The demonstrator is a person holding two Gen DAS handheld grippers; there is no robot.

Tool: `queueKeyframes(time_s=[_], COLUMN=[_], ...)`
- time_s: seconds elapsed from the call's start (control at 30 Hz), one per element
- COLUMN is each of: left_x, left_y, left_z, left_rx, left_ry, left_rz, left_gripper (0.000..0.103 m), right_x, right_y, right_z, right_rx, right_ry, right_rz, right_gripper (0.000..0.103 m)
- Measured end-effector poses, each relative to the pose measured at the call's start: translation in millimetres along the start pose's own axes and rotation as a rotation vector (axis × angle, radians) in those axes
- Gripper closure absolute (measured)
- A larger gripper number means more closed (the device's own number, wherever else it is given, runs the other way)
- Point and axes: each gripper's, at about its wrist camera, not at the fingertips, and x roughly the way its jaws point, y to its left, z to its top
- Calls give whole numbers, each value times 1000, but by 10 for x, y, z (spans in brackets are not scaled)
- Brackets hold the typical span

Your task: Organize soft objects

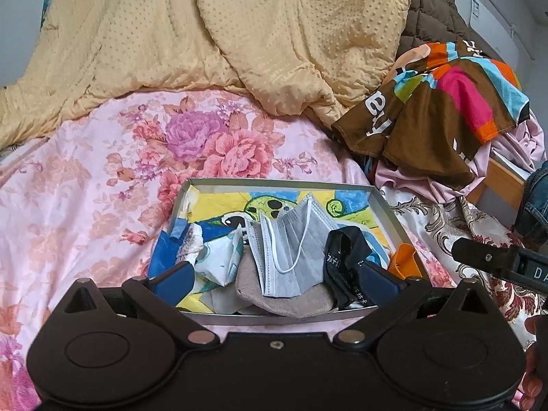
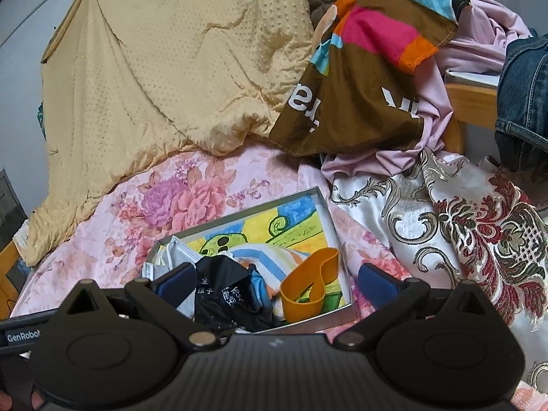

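Progress is judged well advanced: most small soft items are already gathered in one container.

Left wrist view. A shallow box [image 1: 387,210] is seen on the bed [image 1: 85,185], just ahead of the left gripper [image 1: 274,279]. Its floor is covered by a bright drawing. Inside it, a grey mask [image 1: 291,239] is laid over a beige cloth [image 1: 291,303]; a black sock [image 1: 342,257] is placed to the right of the mask, a white crumpled cloth [image 1: 222,257] to the left, and an orange band [image 1: 404,260] against the right wall. The jaws are held wide open and nothing is gripped. The right gripper's side is glimpsed at the frame's right edge.

Right wrist view. The same box [image 2: 325,202] is seen at an angle, with the sock [image 2: 222,294], a striped cloth [image 2: 260,260] and the band [image 2: 311,284] inside. The right gripper [image 2: 274,282] is held above the box's near edge, jaws wide open, empty.

Outstanding: a yellow quilt [image 2: 154,68], a brown patterned cloth [image 2: 359,96], a lilac garment [image 2: 479,41] and a brocade cloth [image 2: 462,233] are left loose on the bed, outside the box. Whether these belong to the task cannot be told.
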Motion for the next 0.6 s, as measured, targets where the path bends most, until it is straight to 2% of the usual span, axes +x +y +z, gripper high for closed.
queueKeyframes(time_s=[0.6], left_x=[-500], left_y=[116], left_z=[-211], left_rx=[-16], left_ry=[-58], left_rz=[35], left_gripper=[1], right_x=[-487], right_y=[261], right_z=[-99], right_rx=[-87], right_ry=[-62], right_rz=[2], right_gripper=[0])
